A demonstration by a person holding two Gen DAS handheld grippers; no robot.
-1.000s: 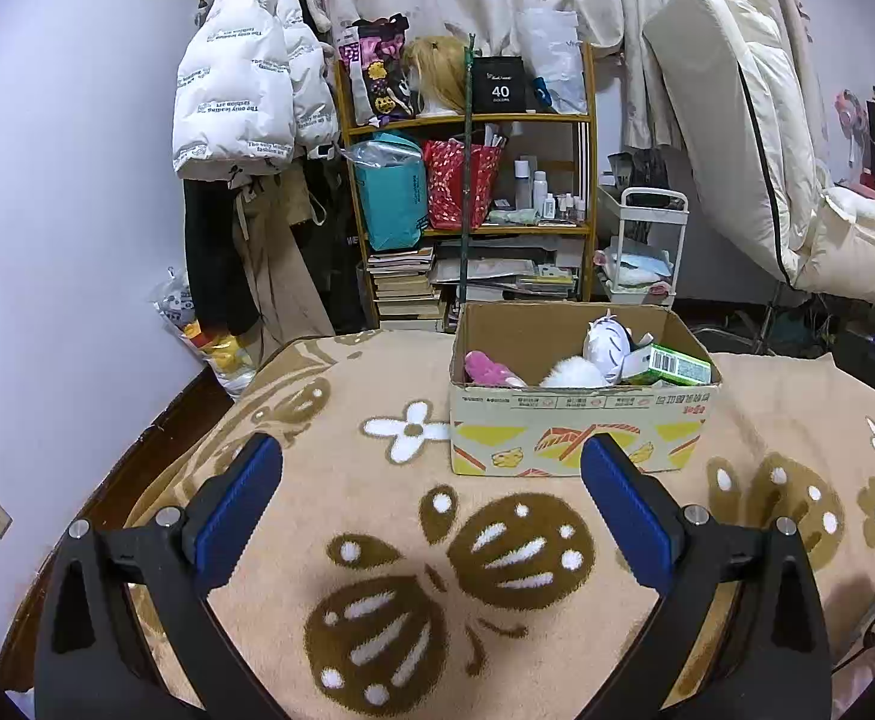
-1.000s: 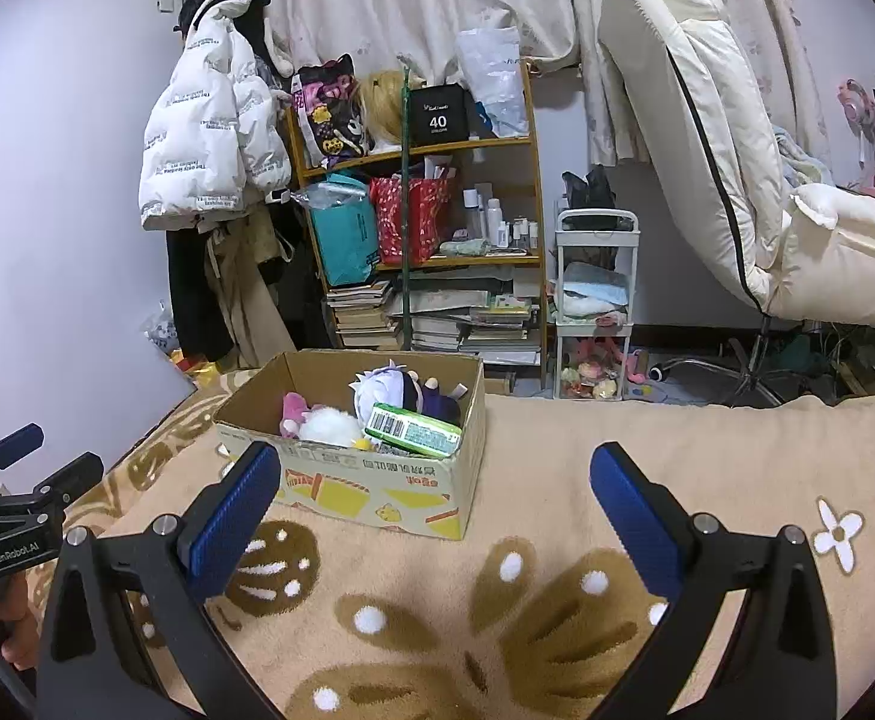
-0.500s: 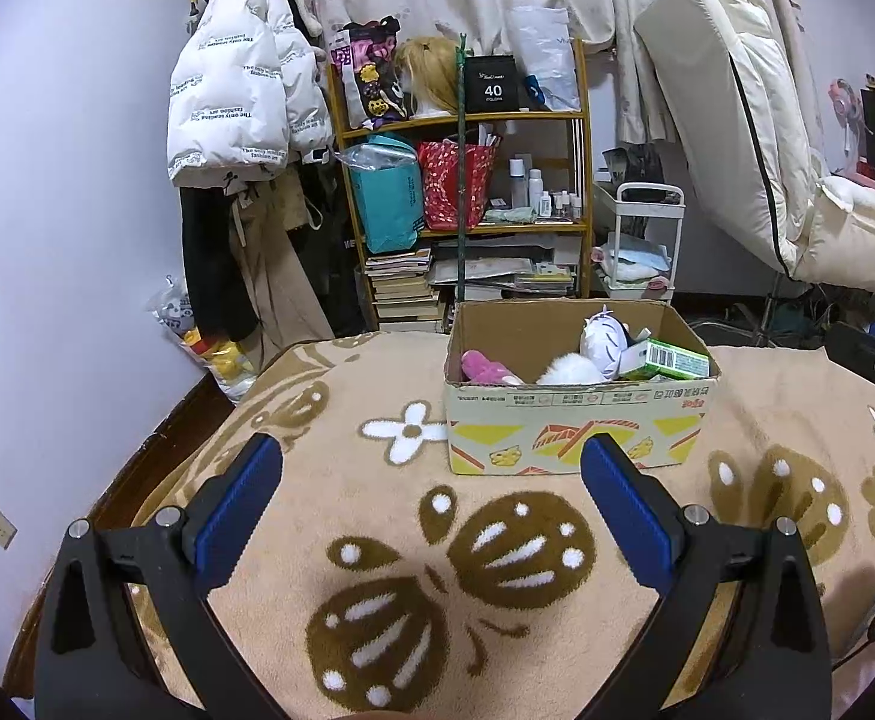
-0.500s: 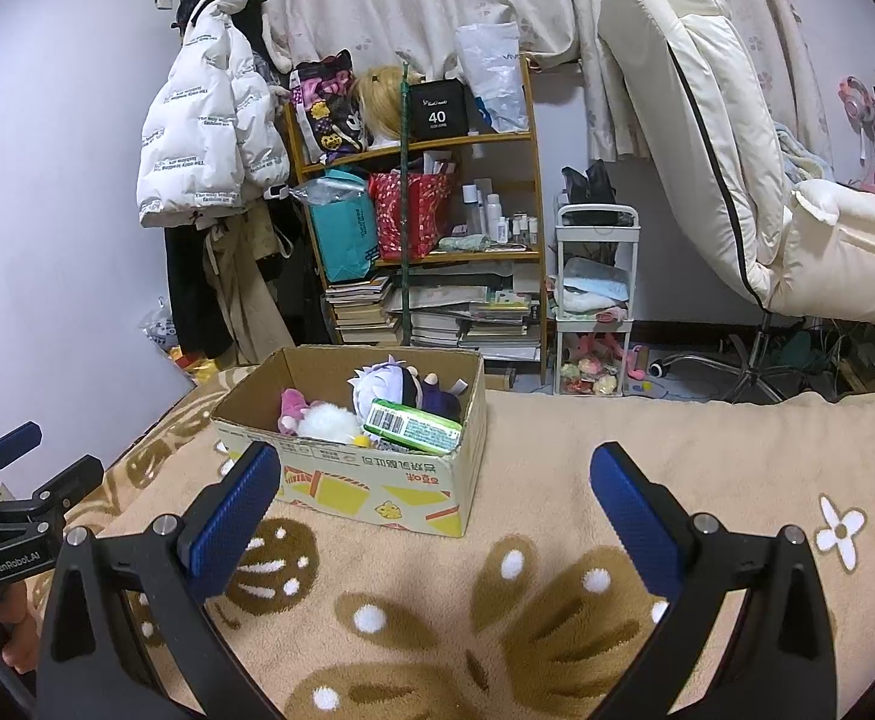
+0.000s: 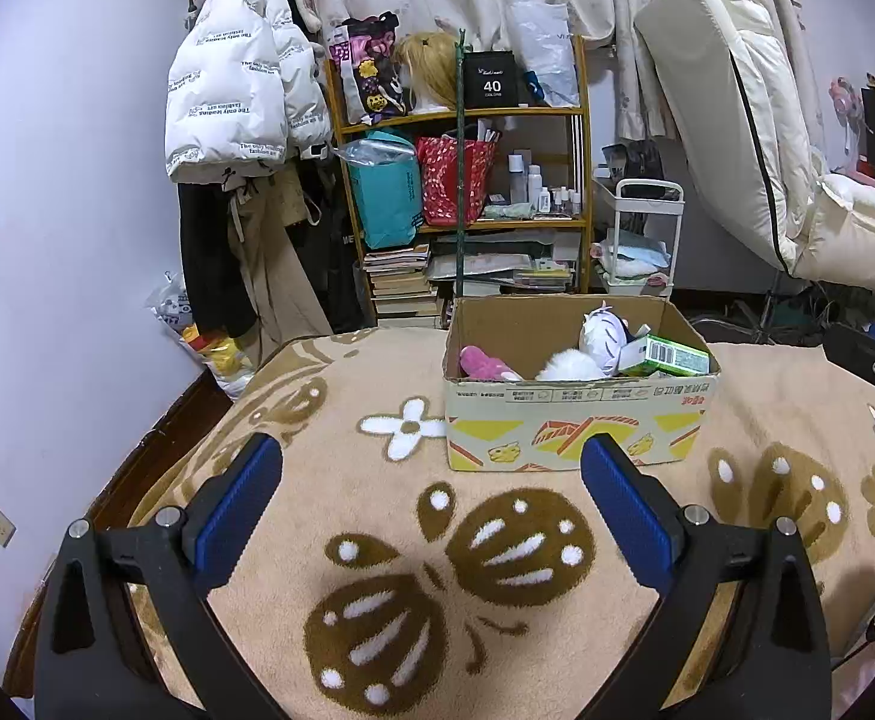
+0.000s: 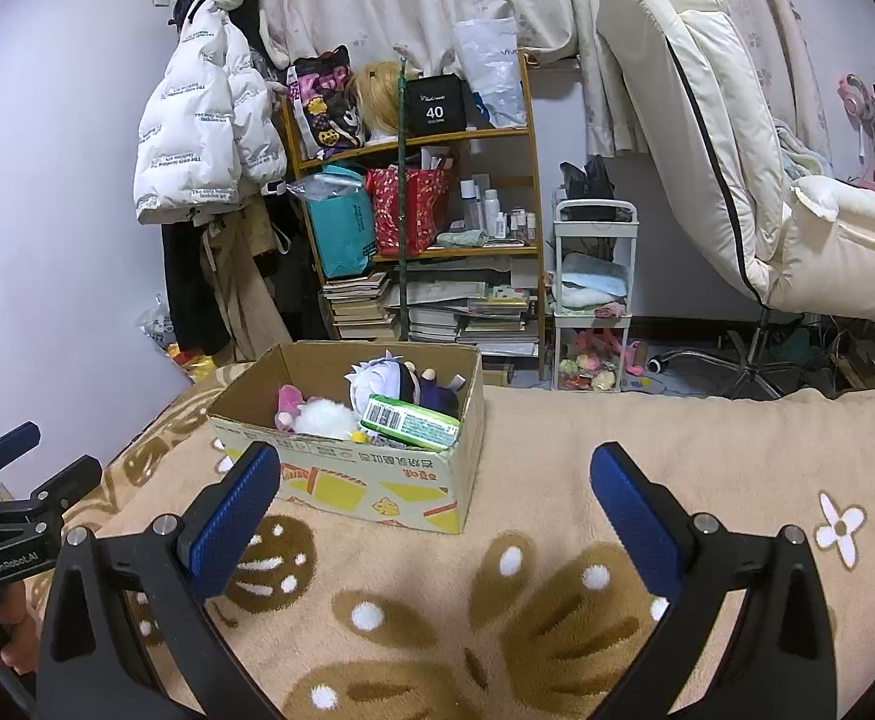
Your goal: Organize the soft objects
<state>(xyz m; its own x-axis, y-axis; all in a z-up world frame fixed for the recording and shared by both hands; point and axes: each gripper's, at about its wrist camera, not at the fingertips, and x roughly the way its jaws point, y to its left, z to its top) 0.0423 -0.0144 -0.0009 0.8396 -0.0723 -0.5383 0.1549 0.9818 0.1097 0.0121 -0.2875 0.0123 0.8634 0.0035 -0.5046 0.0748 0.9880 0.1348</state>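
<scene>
An open cardboard box point(image 5: 578, 438) point(image 6: 371, 480) stands on the beige patterned blanket point(image 5: 377, 516). Inside it lie a pink plush point(image 5: 485, 363) point(image 6: 287, 402), a white fluffy toy point(image 5: 569, 367) point(image 6: 324, 418), a white-haired doll point(image 5: 604, 333) point(image 6: 380, 381) and a green tissue pack point(image 5: 674, 355) point(image 6: 410, 423). My left gripper point(image 5: 431, 492) is open and empty, held short of the box. My right gripper point(image 6: 434, 501) is open and empty too, near the box's front right corner. The left gripper also shows at the left edge of the right wrist view point(image 6: 5, 498).
Behind the bed stand a cluttered wooden shelf point(image 5: 467, 204), a small white cart point(image 6: 593, 300) and a tilted cream chair point(image 6: 737, 180). A white puffer jacket point(image 5: 239, 90) hangs on the left wall. The blanket's left edge drops toward the wall point(image 5: 155, 462).
Both grippers have tilted slightly, so the box sits a little lower and nearer in each view. Both stay open and empty; the box's contents have not moved.
</scene>
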